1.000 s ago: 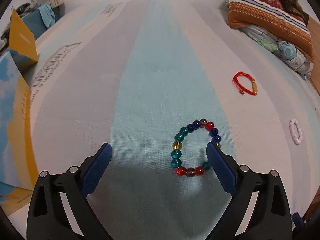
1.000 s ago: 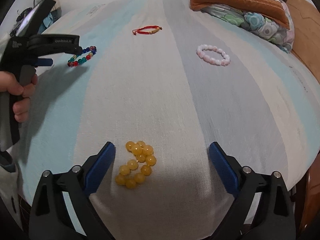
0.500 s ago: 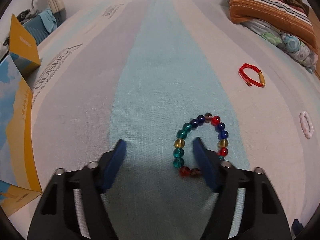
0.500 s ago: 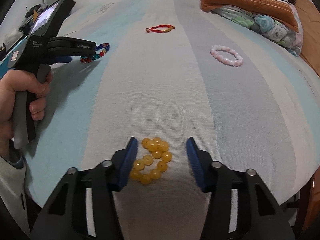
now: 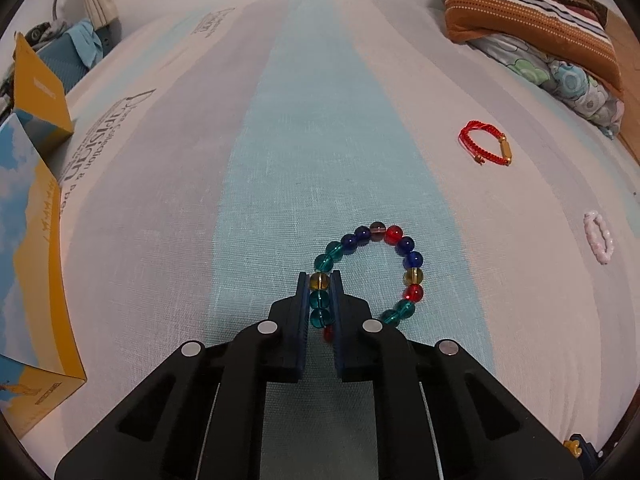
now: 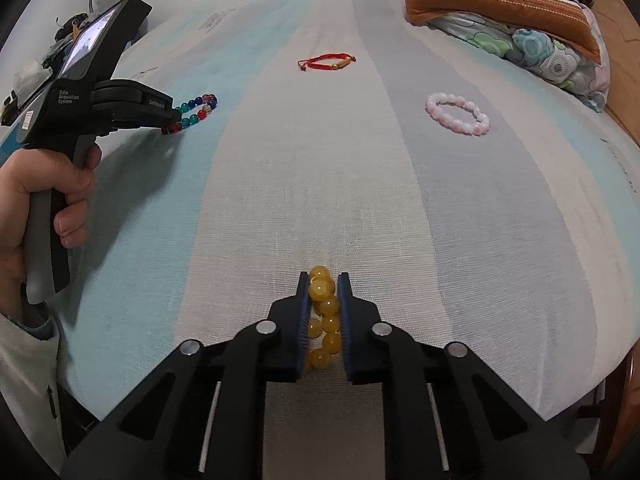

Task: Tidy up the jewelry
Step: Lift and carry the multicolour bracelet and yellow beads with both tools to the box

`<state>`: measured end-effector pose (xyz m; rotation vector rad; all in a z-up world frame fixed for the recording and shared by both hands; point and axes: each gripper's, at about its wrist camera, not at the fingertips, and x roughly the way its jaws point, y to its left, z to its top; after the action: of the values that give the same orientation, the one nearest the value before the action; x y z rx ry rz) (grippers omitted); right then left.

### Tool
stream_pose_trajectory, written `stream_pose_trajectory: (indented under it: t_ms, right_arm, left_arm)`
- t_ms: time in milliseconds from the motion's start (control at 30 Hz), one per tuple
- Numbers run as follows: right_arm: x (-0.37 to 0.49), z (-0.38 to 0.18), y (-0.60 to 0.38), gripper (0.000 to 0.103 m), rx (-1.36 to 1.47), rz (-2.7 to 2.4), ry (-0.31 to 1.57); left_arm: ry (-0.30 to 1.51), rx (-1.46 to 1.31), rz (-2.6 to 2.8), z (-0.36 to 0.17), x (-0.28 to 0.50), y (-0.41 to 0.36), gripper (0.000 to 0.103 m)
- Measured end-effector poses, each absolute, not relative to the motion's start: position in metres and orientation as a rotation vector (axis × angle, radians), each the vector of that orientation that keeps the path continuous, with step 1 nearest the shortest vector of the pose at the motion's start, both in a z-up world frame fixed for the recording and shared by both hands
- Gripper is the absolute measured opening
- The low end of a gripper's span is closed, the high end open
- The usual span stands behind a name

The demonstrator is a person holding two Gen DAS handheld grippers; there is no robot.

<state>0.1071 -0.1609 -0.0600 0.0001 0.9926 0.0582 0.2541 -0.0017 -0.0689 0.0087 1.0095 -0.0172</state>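
Both sets of jaws have swung in from wide apart a second ago, and each pair now pinches beads where before it only straddled them.

Nearest me in the right wrist view, my right gripper [image 6: 323, 280] is clamped on the yellow bead bracelet [image 6: 323, 312], which lies bunched double on the striped bedsheet [image 6: 360, 184]; I squeeze the whole clump because a loose coil offers no single strand to take. In the left wrist view my left gripper [image 5: 319, 276] is clamped on the near-left arc of the multicoloured glass-bead bracelet [image 5: 406, 246], with an amber and two teal beads between the pads [image 5: 302, 300]. The rest of that loop rests flat on the sheet, so I judge that a lift will let it hang freely.

Farther out lie the pink bead bracelet [image 6: 458, 114] and, beyond it, the red cord bracelet [image 6: 326, 61], both untouched and well apart. An open yellow-and-blue cardboard box [image 5: 28, 248] stands at the left edge, probably where the jewelry belongs. Folded blankets [image 5: 532, 12] sit at the far right.
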Motion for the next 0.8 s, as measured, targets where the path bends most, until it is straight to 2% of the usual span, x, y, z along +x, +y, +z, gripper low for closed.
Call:
stream_pose_trajectory:
  t_ms: [800]
  right_arm:
    - [0.1,-0.04,-0.16,0.009,-0.013,0.07,0.938]
  left_arm:
    - [0.974,-0.041,-0.075,-0.047,0.241,0.0,0.009]
